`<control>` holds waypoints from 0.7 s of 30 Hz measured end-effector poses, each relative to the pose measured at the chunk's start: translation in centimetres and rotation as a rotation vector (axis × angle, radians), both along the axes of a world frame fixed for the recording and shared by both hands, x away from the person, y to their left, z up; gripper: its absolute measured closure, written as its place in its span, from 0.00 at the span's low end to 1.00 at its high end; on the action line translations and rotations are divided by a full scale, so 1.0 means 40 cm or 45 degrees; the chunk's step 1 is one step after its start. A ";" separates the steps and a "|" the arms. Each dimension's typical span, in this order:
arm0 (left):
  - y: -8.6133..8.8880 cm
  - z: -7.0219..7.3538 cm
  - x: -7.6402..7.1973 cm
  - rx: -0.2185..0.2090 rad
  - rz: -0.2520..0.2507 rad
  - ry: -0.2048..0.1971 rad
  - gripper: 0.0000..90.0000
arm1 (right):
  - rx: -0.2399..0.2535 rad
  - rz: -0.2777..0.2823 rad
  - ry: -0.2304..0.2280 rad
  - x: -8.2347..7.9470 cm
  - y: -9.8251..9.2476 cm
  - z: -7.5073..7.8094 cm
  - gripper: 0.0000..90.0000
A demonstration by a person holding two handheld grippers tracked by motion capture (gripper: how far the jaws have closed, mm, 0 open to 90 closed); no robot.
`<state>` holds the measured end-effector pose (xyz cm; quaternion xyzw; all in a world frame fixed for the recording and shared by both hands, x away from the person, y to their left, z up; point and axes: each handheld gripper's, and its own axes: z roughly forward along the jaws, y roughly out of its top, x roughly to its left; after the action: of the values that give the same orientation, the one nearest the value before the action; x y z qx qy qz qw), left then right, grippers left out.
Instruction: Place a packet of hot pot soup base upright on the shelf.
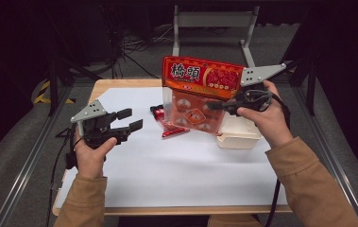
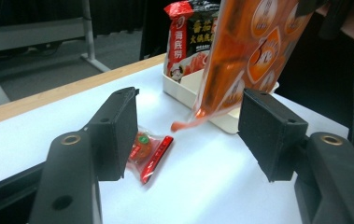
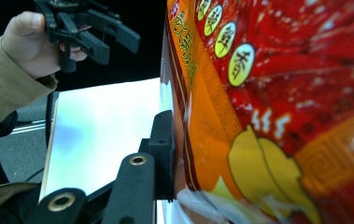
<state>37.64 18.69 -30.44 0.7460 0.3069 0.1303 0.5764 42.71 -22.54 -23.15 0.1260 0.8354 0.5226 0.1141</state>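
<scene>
Left hand-held gripper (image 1: 125,119) near the worktop (image 1: 176,175), jaws apart and empty. Small red-and-clear plastic snack packet (image 2: 149,151) flat on white paper beyond. Right hand-held gripper (image 1: 217,106) clamped on large glossy red-orange plastic snack bag (image 1: 200,90), held aloft over shallow white tray (image 1: 239,138). Probably light, limp, slippery; best gripped by an edge seam.

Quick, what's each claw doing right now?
Left gripper: open, holding nothing.
Right gripper: closed on the big red snack bag, held up above the table.
</scene>
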 end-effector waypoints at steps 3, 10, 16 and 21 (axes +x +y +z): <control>0.004 -0.006 0.006 -0.004 0.005 0.010 0.42 | 0.005 -0.017 -0.003 0.004 -0.010 0.004 0.78; 0.011 -0.025 0.023 0.015 0.021 0.041 0.39 | 0.012 -0.083 -0.025 0.022 -0.054 0.021 0.78; 0.016 -0.037 0.032 0.027 0.037 0.040 0.39 | 0.017 -0.136 -0.062 0.038 -0.093 0.026 0.78; 0.019 -0.049 0.040 0.037 0.043 0.043 0.38 | 0.008 -0.172 -0.091 0.047 -0.116 0.024 0.78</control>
<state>39.22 19.47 -32.42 0.7511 0.3273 0.1318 0.5580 44.58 -27.17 -22.20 0.1638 0.8188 0.5204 0.1787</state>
